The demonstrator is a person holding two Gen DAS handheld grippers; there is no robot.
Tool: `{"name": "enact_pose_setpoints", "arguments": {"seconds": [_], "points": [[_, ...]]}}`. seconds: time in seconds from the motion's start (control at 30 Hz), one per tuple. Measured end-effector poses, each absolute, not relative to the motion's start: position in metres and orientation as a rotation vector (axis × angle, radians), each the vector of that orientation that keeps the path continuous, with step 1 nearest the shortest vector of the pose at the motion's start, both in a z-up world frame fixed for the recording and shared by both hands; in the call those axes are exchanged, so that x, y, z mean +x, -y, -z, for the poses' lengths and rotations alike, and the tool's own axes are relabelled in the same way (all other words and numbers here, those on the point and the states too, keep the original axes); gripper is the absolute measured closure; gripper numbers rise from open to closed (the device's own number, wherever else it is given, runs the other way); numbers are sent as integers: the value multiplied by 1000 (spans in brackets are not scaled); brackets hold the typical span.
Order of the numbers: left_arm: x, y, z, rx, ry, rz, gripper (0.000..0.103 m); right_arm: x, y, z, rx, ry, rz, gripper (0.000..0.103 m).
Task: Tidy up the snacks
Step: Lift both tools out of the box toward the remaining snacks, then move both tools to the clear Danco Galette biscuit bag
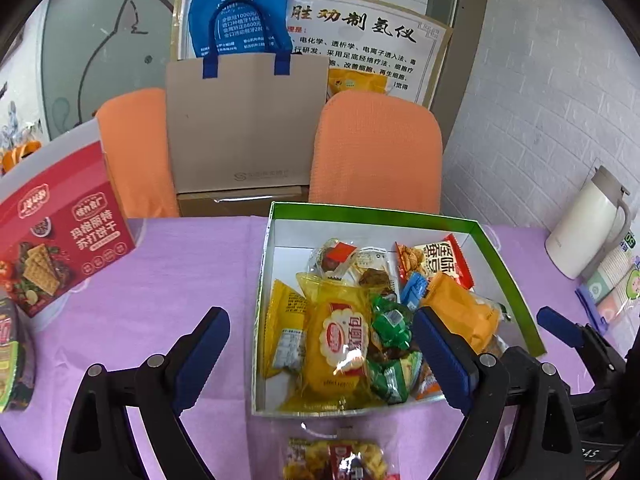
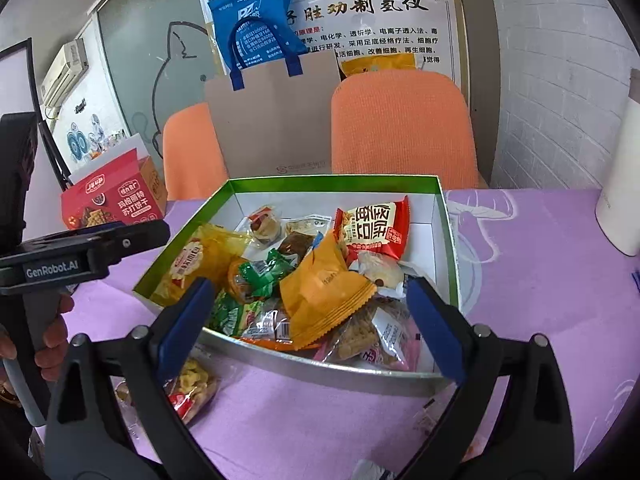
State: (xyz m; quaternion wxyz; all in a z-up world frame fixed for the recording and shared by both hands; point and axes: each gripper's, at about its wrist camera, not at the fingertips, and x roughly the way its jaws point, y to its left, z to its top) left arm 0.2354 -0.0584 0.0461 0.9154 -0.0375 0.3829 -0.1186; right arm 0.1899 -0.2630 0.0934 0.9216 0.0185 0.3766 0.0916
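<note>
Left wrist view: your left claw (image 1: 320, 344) is spread wide and holds nothing. The clear packet of yellow snacks with a red label (image 1: 338, 460) lies on the purple tabletop (image 1: 160, 280), just outside the near wall of the green-rimmed white cardboard box (image 1: 504, 268), below and between the fingers.

Right wrist view: your right claw (image 2: 308, 320) is likewise spread and empty. The packet (image 2: 188, 390) lies behind its left finger, long axis slanting; judge the left claw nearer.

The snack packet (image 1: 338, 460) at the left-wrist frame's bottom edge is cut off, possibly holding crackers.
</note>
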Motion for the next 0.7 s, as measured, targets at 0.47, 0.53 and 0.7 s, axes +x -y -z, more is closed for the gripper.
{"name": "enact_pose_setpoints", "arguments": {"seconds": [0.47,0.53,0.7], "points": [[123,52,-73,17,-781,201,7,84,260,-129,30,-711,-172,1],[105,46,-70,20,-775,196,7,69,262,-126,43,-718,-167,1],[68,27,-48,-31,-798,202,7,38,266,-103,104,-771,-171,1]]}}
